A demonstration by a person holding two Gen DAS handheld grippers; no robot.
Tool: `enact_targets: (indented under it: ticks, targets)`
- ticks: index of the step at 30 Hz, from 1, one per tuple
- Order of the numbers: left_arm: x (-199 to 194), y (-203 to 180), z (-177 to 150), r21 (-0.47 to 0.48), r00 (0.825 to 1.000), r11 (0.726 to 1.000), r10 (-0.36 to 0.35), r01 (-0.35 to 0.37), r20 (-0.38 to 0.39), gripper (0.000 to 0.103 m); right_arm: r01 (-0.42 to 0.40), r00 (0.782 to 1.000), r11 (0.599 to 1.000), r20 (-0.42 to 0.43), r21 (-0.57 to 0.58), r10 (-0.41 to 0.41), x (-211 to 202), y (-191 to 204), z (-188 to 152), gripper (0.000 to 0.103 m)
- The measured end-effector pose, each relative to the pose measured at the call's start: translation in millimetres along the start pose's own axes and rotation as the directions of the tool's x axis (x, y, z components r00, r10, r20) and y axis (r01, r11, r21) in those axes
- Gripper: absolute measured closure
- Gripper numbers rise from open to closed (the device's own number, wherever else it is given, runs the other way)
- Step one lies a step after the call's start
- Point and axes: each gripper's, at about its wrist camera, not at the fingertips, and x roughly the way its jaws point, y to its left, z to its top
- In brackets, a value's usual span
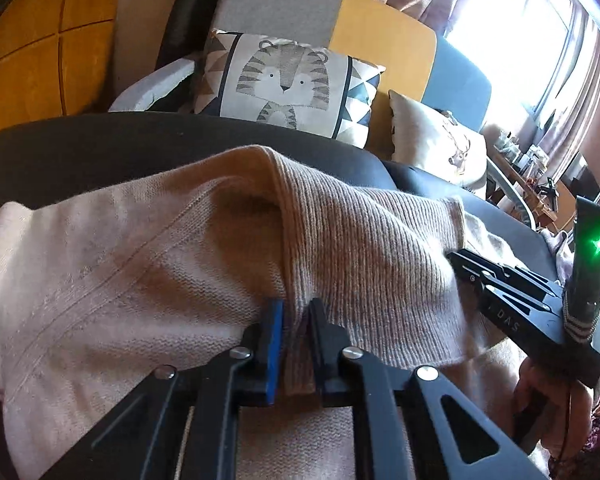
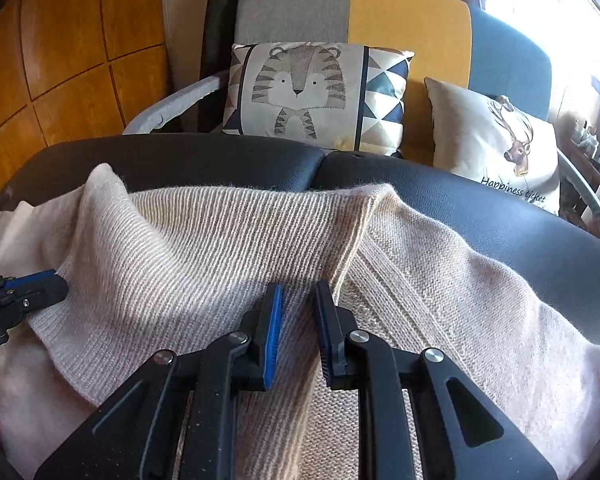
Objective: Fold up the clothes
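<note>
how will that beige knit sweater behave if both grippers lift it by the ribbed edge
Probably floppy: the sweater already sags in soft folds between the left gripper and right gripper. The loose rib knit will likely stretch under its own weight. The fuzzy yarn should hold in the pads rather than slip.

The sweater (image 2: pixel 228 240) is pale beige with a ribbed band, lying on a black cushion (image 2: pixel 500 216), behind which sit a cream pillow (image 2: pixel 316 92) printed with a grey striped tiger and navy triangles and a white pillow (image 2: pixel 496 144) bearing a brown deer.
</note>
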Motion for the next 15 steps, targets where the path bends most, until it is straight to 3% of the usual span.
enact_targets:
  ticks: [9, 13, 15]
  targets:
    - [-6.7, 8.9, -8.2, -0.125, 0.998, 0.991, -0.054, 0.051, -0.028, 0.081, -0.003, 1.0, 1.0, 0.003, 0.001, 0.003, -1.0, 0.7, -0.5, 0.085]
    - [-8.9, -5.0, -10.2, -0.022, 0.999, 1.0, 0.008, -0.009, -0.047, 0.081, -0.004, 1.0, 1.0, 0.005, 0.004, 0.004, -0.8, 1.3, -0.3, 0.085]
    - [-12.1, -12.2, -10.5, 0.035, 0.998, 0.998, 0.046, -0.045, -0.04, 0.096, -0.002, 1.0, 1.0, 0.006, 0.004, 0.002, -0.4, 1.8, -0.5, 0.085]
